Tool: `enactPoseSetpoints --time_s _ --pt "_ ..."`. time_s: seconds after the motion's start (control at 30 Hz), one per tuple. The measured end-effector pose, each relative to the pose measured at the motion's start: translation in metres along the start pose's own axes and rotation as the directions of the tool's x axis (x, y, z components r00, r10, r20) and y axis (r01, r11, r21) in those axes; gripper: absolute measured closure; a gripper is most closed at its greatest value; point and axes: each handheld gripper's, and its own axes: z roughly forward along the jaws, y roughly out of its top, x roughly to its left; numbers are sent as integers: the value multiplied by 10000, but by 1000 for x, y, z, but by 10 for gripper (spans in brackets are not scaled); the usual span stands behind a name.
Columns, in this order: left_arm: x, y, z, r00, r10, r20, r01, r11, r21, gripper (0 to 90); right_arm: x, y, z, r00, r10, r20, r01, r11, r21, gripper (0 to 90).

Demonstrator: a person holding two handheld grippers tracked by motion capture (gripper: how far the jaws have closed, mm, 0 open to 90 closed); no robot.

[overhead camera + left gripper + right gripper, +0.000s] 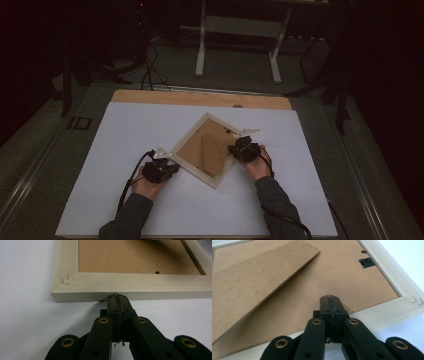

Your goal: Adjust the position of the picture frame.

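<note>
Pressing closed and empty, the left claw (117, 298) touched the outer edge of one picture frame (206, 150), its tip partly hidden beneath the rail. The right claw (329, 298), also closed and empty, hovered over the brown backing board (332, 282), whose folding stand (254, 282) was cut off at the picture's left; the frame lay face-down mid-counter (150, 210).

The only readable marking is "ID" on the floor (80, 123) left of the table, while the picture frame (130, 286) carries just a small stamped corner mark (68, 280).
</note>
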Motion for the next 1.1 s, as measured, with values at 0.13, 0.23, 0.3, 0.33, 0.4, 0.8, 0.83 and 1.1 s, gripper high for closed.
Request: enactPoseSetpoints --time_s 0.13,0.23,0.3,0.33,0.4,0.8,0.83,1.1 --pt "0 3 3 10000 -69 -17 69 10000 -45 899 3 -5 -5 10000 -47 -15 47 10000 23 900" --pt "-1 4 5 10000 -55 -67 55 10000 -47 899 6 -8 -7 10000 -76 -56 76 10000 -14 900" --pt "0 5 6 10000 -37 -54 37 10000 -31 899 9 -10 -9 9997 -234 72 234 9997 -10 900" --pt "0 6 6 10000 -83 -50 82 9999 -62 899 10 -10 -9 9996 -257 104 257 9997 -7 900" --pt "0 6 8 9999 -119 -52 119 9999 -99 899 10 -12 -11 9997 -222 93 222 9998 -6 900" --pt "0 7 9 9996 -263 -80 261 9995 -177 899 -27 -12 -15 9990 273 343 -264 9993 -270 900" --pt "0 7 9 9996 -273 -88 271 9995 -163 899 -32 -12 -16 9984 417 387 -405 9987 -314 900" --pt "-2 7 10 9994 -291 -194 287 9994 -196 899 -74 -12 -26 9781 1750 1129 -1639 9813 -1009 900"
